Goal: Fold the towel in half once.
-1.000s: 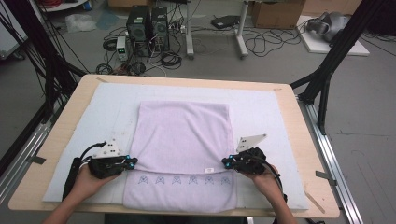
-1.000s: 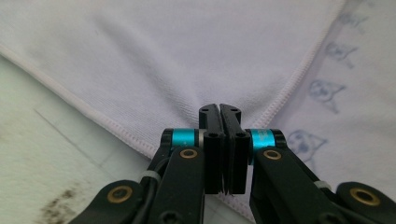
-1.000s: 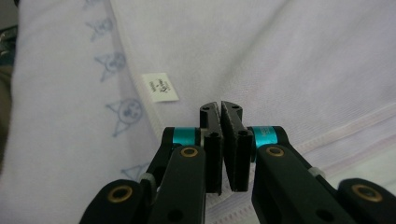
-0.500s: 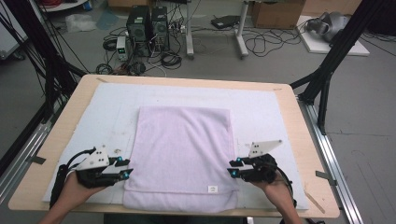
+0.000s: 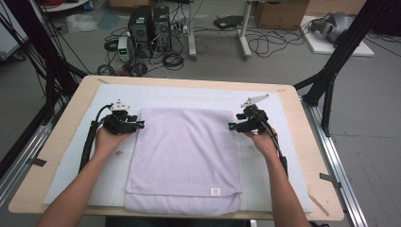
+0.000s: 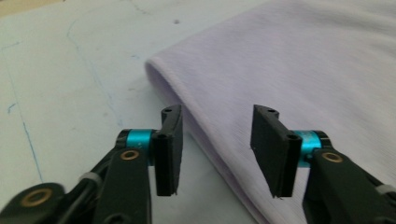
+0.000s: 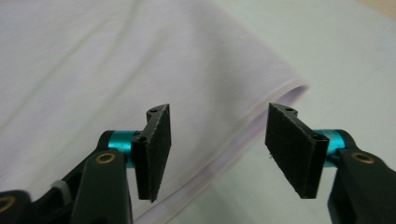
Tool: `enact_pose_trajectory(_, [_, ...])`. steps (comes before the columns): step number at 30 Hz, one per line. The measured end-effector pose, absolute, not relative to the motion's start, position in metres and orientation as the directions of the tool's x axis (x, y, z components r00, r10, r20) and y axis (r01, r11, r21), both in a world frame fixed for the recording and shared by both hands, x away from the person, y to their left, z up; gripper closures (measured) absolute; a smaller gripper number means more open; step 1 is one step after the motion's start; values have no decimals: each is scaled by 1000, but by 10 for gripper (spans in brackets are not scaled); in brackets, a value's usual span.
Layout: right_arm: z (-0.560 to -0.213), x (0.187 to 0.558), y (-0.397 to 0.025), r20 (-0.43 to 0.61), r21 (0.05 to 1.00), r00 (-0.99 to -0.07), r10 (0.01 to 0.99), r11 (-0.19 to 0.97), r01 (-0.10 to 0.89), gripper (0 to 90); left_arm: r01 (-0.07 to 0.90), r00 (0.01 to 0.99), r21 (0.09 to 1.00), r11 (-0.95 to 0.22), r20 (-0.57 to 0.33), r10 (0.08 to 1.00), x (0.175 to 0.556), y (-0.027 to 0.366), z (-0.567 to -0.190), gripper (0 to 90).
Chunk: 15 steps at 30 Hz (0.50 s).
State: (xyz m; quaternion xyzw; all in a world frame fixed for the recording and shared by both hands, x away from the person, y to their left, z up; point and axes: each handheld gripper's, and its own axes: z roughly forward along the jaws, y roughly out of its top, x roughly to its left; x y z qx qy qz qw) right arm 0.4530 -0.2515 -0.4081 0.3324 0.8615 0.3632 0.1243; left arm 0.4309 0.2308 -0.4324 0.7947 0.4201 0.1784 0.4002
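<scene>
On wooden table [image 5: 61, 142] | white mat [image 5: 108, 94] | lilac towel [image 5: 184, 151] | cluttered floor [image 5: 283, 52]

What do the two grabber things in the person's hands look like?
Each gripper is black, with two flat rectangular black jaws fixed on shiny turquoise collars and brass-coloured rivets at the joints. The left gripper and the right gripper match. From above, a grey three-cornered plate tops the right one, and a black cable trails from the left one. The forearms are bare, no sleeves.
</scene>
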Motion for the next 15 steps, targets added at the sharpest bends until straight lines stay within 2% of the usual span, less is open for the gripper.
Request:
enact_pose_trajectory(4, [-420,465,-255,27,728,-720,693,480,489,386,560,540,773,-297,-69,839,453,222,-438,421])
enact_pose_trajectory(8, [-440,475,-248,42,704,-711,702,484,520,405,581,490,770,-264,-71,869,463,217,-447,515])
enact_pose_trajectory(9, [-445,477,-246,56,723,-701,711,455,520,478,577,514,775,-258,-99,852,464,216,-448,735])
enact_pose_trajectory(10, [-446,478,-247,79,728,-697,713,436,529,554,575,519,773,-269,-90,850,464,214,-446,783])
enact_pose_trajectory(12, [-445,480,-248,120,725,-714,689,430,537,808,569,522,770,-289,-67,850,465,211,-445,850])
enact_pose_trajectory(15, [-438,478,-238,43,714,-744,667,500,490,845,544,521,776,-319,-15,853,468,208,-433,861])
